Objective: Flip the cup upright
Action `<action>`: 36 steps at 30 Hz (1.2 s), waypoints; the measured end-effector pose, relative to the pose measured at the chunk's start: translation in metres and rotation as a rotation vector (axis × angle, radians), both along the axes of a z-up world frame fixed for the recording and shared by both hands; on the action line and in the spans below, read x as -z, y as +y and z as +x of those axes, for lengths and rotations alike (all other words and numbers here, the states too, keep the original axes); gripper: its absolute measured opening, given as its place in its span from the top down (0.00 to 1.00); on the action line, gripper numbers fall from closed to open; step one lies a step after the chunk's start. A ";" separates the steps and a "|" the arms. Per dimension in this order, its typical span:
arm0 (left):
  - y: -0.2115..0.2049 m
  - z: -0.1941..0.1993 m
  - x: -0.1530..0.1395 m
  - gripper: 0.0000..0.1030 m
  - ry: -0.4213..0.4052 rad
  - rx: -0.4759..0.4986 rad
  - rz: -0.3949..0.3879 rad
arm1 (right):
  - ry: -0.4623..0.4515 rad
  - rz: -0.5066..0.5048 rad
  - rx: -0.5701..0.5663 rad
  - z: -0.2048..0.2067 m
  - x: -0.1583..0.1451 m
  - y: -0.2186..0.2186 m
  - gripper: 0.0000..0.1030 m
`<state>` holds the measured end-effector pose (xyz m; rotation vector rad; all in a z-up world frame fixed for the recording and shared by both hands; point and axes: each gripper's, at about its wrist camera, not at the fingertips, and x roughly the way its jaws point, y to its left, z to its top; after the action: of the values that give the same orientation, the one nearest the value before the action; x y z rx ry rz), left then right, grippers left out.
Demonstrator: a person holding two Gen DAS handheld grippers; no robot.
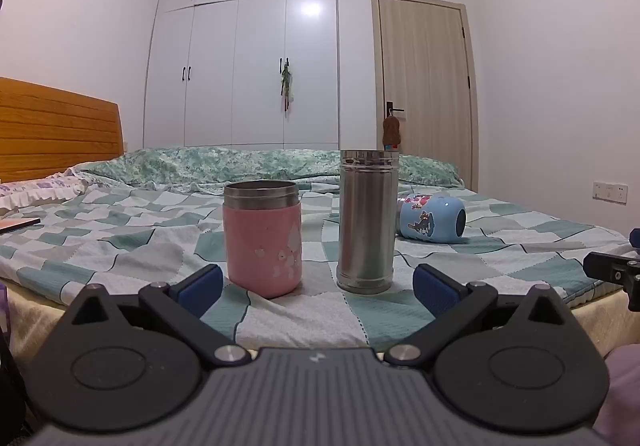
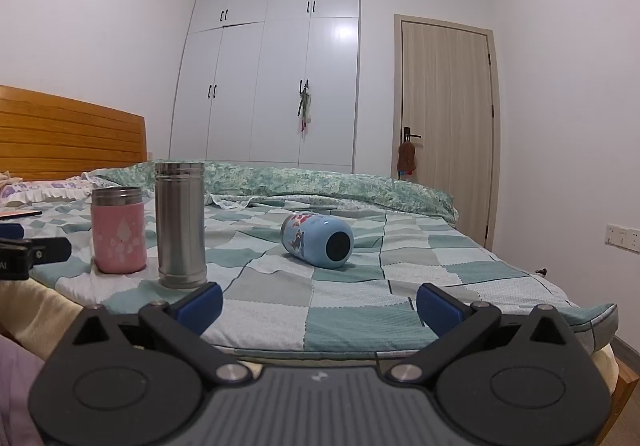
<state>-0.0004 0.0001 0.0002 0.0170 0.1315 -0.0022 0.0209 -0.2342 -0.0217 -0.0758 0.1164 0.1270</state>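
A light blue cup [image 2: 316,240] with cartoon stickers lies on its side on the checkered bedspread [image 2: 352,310], its dark base toward me. It also shows in the left wrist view [image 1: 432,219], behind and right of the steel cup. A pink cup [image 1: 262,242] and a tall steel cup [image 1: 367,219] stand upright near the bed's front edge; both also show in the right wrist view, the pink cup [image 2: 118,230] and the steel cup [image 2: 181,224]. My left gripper [image 1: 318,284] is open and empty, just before these two. My right gripper [image 2: 320,304] is open and empty, short of the blue cup.
A rolled green quilt [image 2: 320,181] lies across the far side of the bed. A wooden headboard [image 2: 68,133] is at the left. A white wardrobe [image 2: 272,73] and a door [image 2: 446,109] stand behind. A phone-like flat object [image 1: 18,225] lies at the left.
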 end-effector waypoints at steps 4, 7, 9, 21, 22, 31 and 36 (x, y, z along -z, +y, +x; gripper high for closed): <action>0.000 0.000 0.000 0.00 0.001 0.001 -0.001 | 0.000 -0.001 0.000 0.000 0.000 0.000 0.00; 0.000 0.000 0.000 0.00 0.002 0.001 -0.001 | 0.002 0.000 0.000 0.001 0.000 0.000 0.00; 0.000 0.000 0.000 0.00 0.001 0.000 -0.001 | 0.001 0.000 0.000 0.000 -0.001 0.000 0.00; -0.002 0.001 0.002 0.00 -0.001 0.001 -0.003 | 0.002 -0.003 0.000 0.001 0.000 0.001 0.00; -0.002 0.001 0.002 0.00 -0.001 0.001 -0.003 | 0.002 -0.003 0.000 0.000 0.000 0.001 0.00; -0.002 0.001 0.002 0.00 -0.002 0.002 -0.006 | 0.002 -0.003 0.000 0.000 0.000 0.001 0.00; -0.002 0.001 0.002 0.00 -0.001 0.001 -0.006 | 0.002 -0.004 0.000 0.000 0.000 0.001 0.00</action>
<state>0.0008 -0.0016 -0.0013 0.0113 0.1305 -0.0036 0.0211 -0.2336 -0.0216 -0.0796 0.1185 0.1268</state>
